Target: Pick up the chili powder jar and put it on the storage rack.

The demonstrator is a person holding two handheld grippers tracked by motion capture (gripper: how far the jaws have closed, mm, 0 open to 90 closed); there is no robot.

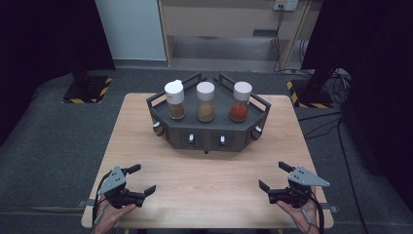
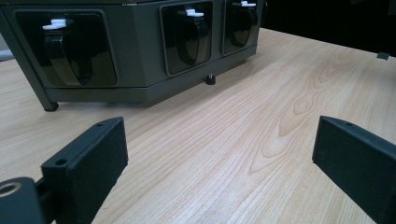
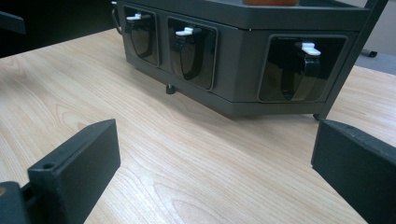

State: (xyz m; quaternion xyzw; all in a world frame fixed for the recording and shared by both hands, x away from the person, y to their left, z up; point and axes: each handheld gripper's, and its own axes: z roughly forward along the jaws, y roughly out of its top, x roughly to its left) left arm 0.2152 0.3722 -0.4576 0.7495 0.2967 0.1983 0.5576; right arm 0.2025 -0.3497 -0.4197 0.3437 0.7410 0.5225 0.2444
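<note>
A dark grey angled rack [image 1: 209,134] stands at the back middle of the wooden table [image 1: 209,180]. On its top sit three white-capped spice jars: brown powder [image 1: 176,100], tan powder [image 1: 205,102], red powder [image 1: 241,101]. Its front faces hold recessed black scoops with white tabs [image 2: 58,23] [image 3: 187,31]. My left gripper [image 1: 140,180] rests open near the table's front left corner, nothing between its jaws. My right gripper [image 1: 275,176] rests open near the front right corner, also empty. Both point toward the rack, well short of it.
The rack [image 2: 140,46] [image 3: 243,60] stands on small feet. Bare wood lies between the grippers and the rack. Grey floor surrounds the table; stands with yellow-black striped bases [image 1: 87,90] and cables [image 1: 321,124] sit beyond the far corners.
</note>
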